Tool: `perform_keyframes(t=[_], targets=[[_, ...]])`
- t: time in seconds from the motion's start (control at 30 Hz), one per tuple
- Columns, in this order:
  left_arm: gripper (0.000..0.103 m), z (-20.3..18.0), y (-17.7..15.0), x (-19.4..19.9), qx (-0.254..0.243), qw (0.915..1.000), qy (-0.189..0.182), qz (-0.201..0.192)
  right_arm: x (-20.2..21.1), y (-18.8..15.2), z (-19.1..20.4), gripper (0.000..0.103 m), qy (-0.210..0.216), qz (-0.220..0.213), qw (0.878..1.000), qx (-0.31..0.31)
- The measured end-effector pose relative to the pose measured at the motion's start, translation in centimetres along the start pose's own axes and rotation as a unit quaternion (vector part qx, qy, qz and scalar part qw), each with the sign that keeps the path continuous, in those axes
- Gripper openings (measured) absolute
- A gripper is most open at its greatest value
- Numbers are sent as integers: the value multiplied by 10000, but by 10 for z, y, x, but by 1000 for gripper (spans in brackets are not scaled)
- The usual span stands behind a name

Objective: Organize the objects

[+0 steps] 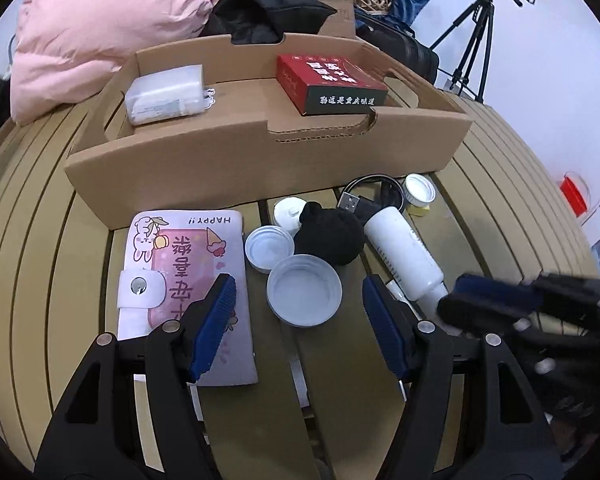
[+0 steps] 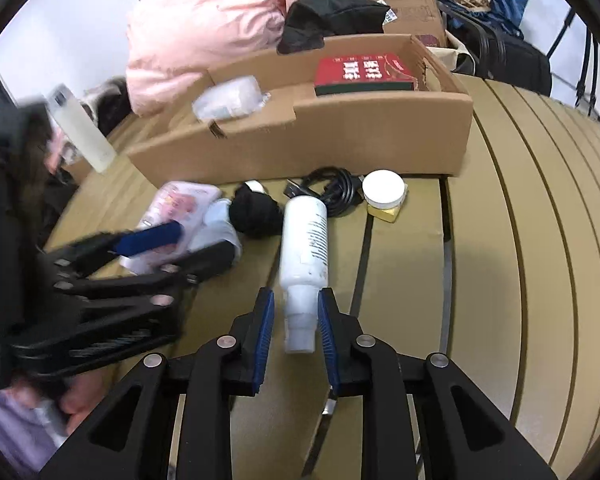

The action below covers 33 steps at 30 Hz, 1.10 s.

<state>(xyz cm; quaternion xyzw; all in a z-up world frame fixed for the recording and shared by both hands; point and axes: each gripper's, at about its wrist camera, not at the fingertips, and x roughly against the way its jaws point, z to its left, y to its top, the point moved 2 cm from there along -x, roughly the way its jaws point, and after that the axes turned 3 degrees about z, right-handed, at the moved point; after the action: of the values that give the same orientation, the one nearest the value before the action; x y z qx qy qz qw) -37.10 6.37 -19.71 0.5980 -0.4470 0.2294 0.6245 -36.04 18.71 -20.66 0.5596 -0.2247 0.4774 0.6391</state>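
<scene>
A white bottle (image 2: 305,236) lies on the slatted table, neck toward me. My right gripper (image 2: 295,300) straddles its neck, fingers slightly apart from it, open. The bottle also shows in the left wrist view (image 1: 404,256). My left gripper (image 1: 298,296) is open above a white lid (image 1: 304,294); a second lid (image 1: 269,247), a black knitted ball (image 1: 328,238) and a pink notebook (image 1: 188,280) lie around it. A cardboard tray (image 1: 260,160) behind holds a red box (image 1: 330,80) and a white packet (image 1: 165,94).
A black USB cable (image 2: 332,186) and a small white jar (image 2: 383,189) on a yellow block lie before the tray. A pink quilt (image 1: 100,20), black cloth, boxes, bags and a tripod (image 1: 476,36) stand behind. A translucent bottle (image 2: 80,128) is at left.
</scene>
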Motion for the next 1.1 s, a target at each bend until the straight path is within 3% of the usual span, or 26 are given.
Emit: perform_keyframes(t=[0.07, 0.1, 0.17, 0.3, 0.37, 0.6, 0.73, 0.83, 0.9, 0.97, 1.1], targets=[[36, -3, -1, -1, -96, 9999, 72, 58, 3, 4, -1, 39, -40, -95, 9999, 18], [34, -3, -2, -1, -49, 9999, 5, 98, 0, 7, -1, 46, -118, -102, 9999, 43], [34, 0, -3, -1, 78, 9998, -122, 131, -9, 14, -2, 48, -202, -64, 9998, 14], [33, 8, -6, 2, 304, 9993, -158, 166, -30, 26, -6, 47, -390, -35, 9992, -69], [33, 6, -11, 10, 256, 9995, -183, 97, -34, 25, -7, 31, -259, 19, 9995, -175], [33, -3, -37, 61, 407, 9988, -279, -36, 2, -16, 0, 31, -143, 137, 9997, -110], [33, -9, -37, 112, 438, 9954, -679, -510, 40, -28, 6, 31, -60, -43, 10000, -49], [33, -12, -18, 143, 440, 9943, -744, -630, 65, -16, 13, 31, -36, -215, 9997, 66], [33, -7, 3, 173, 468, 9919, -873, -795, 91, 1, 22, 31, 195, -429, 9988, 122], [33, -1, 31, 209, 343, 9905, -797, -1066, 127, 28, 34, 31, 423, -749, 9957, 339], [33, 11, 95, 256, 70, 9901, -606, -1264, 203, 96, 59, 31, 290, -1409, 9847, 981]])
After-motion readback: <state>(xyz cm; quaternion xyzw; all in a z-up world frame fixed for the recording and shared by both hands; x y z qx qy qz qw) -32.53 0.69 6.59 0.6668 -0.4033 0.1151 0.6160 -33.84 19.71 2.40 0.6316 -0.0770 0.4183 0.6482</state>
